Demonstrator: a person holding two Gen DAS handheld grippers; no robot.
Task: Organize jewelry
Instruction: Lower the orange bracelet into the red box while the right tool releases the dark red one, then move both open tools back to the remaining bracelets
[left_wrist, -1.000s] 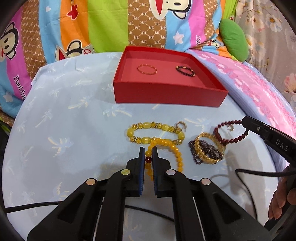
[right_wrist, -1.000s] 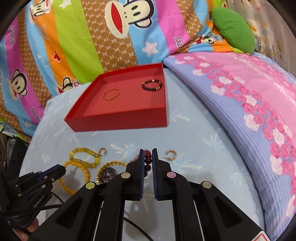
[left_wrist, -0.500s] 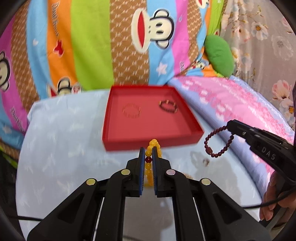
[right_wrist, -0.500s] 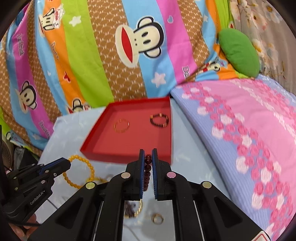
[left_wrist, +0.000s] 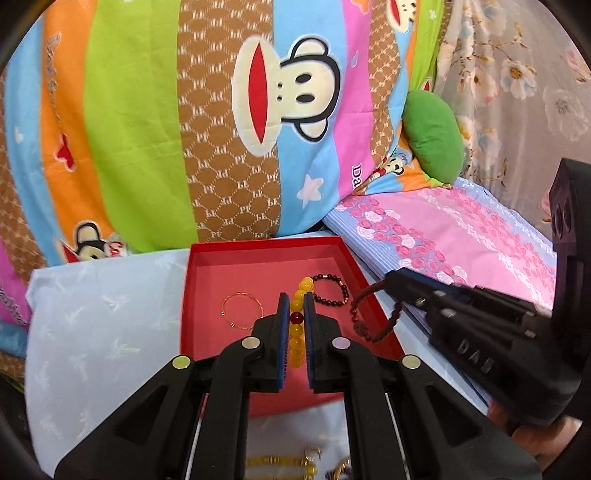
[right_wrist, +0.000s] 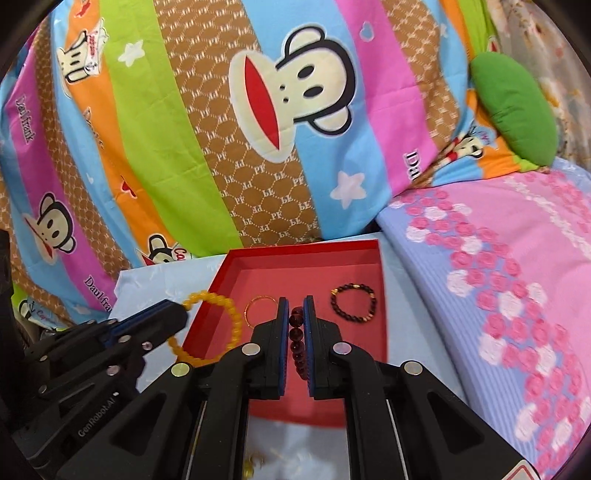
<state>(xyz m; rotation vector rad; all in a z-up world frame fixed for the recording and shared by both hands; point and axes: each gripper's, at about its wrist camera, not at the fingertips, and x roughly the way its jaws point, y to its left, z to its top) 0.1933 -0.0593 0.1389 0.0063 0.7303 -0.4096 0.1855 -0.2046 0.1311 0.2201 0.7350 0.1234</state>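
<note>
My left gripper (left_wrist: 296, 308) is shut on a yellow bead bracelet (left_wrist: 296, 334) and holds it above the open red box (left_wrist: 186, 295). It also shows in the right wrist view (right_wrist: 221, 328), hanging over the box's left edge. My right gripper (right_wrist: 295, 314) is shut on a dark red bead bracelet (right_wrist: 296, 341), which dangles over the box's right side in the left wrist view (left_wrist: 373, 321). Inside the box lie a thin gold bangle (left_wrist: 242, 310) and a dark bead bracelet (left_wrist: 332, 291).
The box sits on a pale blue cloth (left_wrist: 92, 325). More yellow and gold jewelry (left_wrist: 280, 463) lies on the cloth below the grippers. A striped monkey-print quilt (left_wrist: 221, 129) rises behind the box. A pink rose-print cover (left_wrist: 461, 236) lies to the right.
Both grippers have lifted their bracelets off the cloth and carried them forward, from in front of the box to above it.
</note>
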